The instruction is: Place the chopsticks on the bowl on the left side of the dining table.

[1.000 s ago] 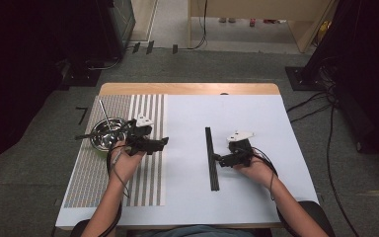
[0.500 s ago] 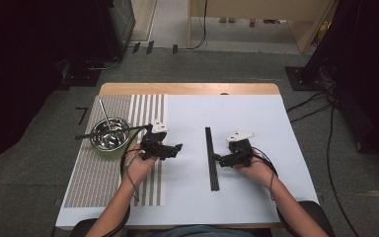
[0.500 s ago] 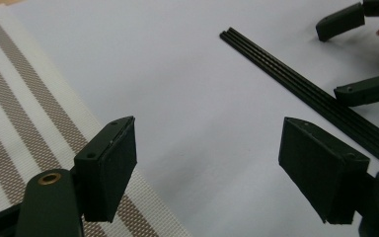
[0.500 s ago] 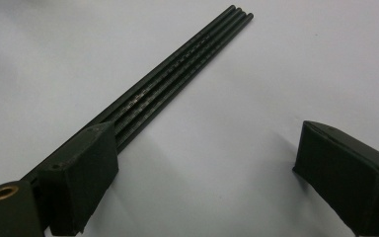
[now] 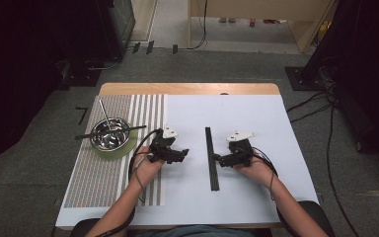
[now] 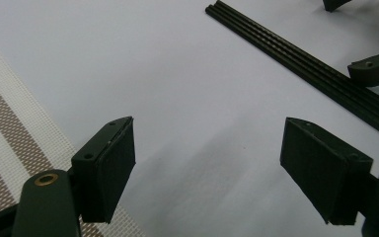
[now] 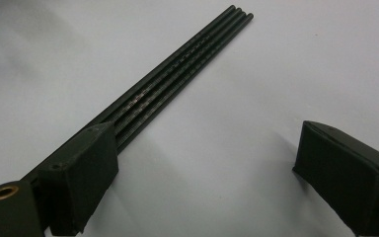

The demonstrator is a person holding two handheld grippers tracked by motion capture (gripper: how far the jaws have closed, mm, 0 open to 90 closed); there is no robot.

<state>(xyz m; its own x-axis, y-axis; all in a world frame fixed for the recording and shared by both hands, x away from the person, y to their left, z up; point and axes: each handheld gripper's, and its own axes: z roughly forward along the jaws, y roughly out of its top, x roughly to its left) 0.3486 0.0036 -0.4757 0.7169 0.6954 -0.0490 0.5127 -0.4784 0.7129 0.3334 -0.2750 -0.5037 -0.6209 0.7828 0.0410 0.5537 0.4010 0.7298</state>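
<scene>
A bundle of thin black rods [image 5: 210, 158] lies lengthwise on the white sheet, mid-table. My left gripper [image 5: 180, 154] hovers just left of it, open and holding nothing. In the left gripper view its jaws [image 6: 212, 153] are spread wide over bare white sheet, with the rods [image 6: 301, 64] at the upper right. My right gripper [image 5: 218, 159] sits just right of the rods, also open. In the right gripper view [image 7: 207, 168] the rods [image 7: 177, 69] run from under its left jaw toward the top. A steel bowl [image 5: 111, 136] stands on the striped mat.
The striped mat [image 5: 103, 182] covers the table's left third. A black stick [image 5: 133, 129] lies across the bowl, and a thin metal rod [image 5: 104, 112] leans out of it. White sheet [image 5: 271, 123] covers the rest. Cables trail on the floor at the right.
My left gripper has moved right, from beside the bowl to the white sheet near the rods. The right gripper has stayed beside the rods.
</scene>
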